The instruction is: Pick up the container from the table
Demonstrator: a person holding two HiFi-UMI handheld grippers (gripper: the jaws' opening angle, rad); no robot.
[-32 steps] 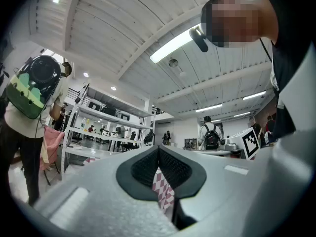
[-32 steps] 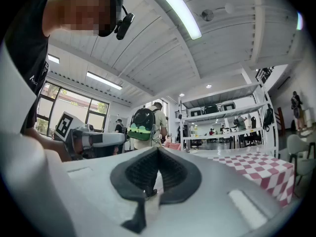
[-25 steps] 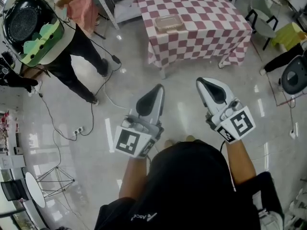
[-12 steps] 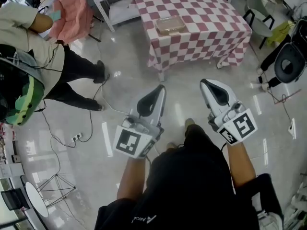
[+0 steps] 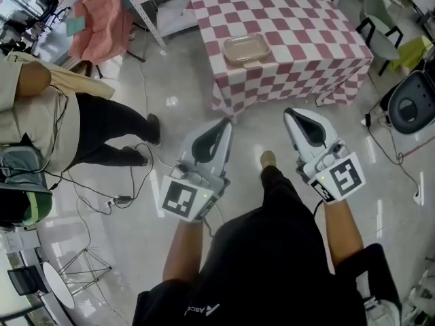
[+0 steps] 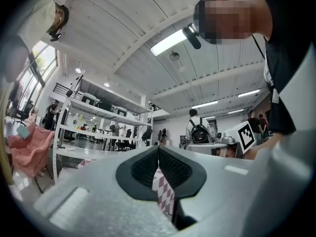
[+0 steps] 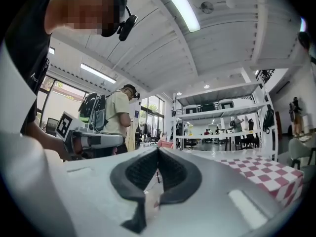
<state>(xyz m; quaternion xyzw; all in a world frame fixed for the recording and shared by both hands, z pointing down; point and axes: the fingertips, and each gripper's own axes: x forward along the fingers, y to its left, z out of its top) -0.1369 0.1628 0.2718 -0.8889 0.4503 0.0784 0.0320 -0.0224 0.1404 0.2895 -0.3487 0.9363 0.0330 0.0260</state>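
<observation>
Across the floor, head view: a clear rectangular container (image 5: 245, 49) sits on the checked bench (image 5: 312, 39), well ahead of the left tongs (image 5: 223, 123) and right tongs (image 5: 291, 114). Left gripper view: left tongs clenched, empty. Right gripper view: right tongs likewise. Reaching and grasping all seem left to do.

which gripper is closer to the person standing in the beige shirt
Left. In the head view the left gripper is on the side of the person in the beige shirt, across open floor. The right gripper lies farther away, beyond the left one.
</observation>
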